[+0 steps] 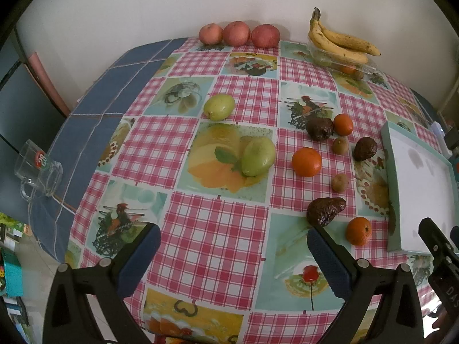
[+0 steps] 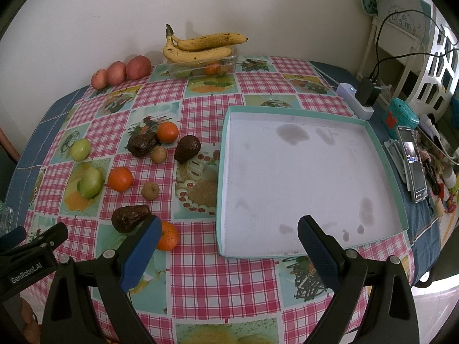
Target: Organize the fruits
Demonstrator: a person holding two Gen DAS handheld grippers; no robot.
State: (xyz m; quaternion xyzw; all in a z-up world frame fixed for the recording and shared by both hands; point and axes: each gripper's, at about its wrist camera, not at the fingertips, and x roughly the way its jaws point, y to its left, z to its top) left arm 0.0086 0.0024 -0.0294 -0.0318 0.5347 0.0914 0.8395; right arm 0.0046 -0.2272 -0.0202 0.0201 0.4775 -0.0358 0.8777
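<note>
With both the left gripper (image 1: 233,253) and right gripper (image 2: 229,245) spread wide and empty, fruit lies ahead of the jaws, an avocado (image 1: 325,210) and orange (image 1: 358,230) just beyond the left's right finger, so careless closing could roll them off-target from the tray (image 2: 373,140).

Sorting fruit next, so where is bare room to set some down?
The tray is bare. Bare cloth also lies between both grippers, left and right. It is crowded left of the tray, around the avocados and oranges.
</note>
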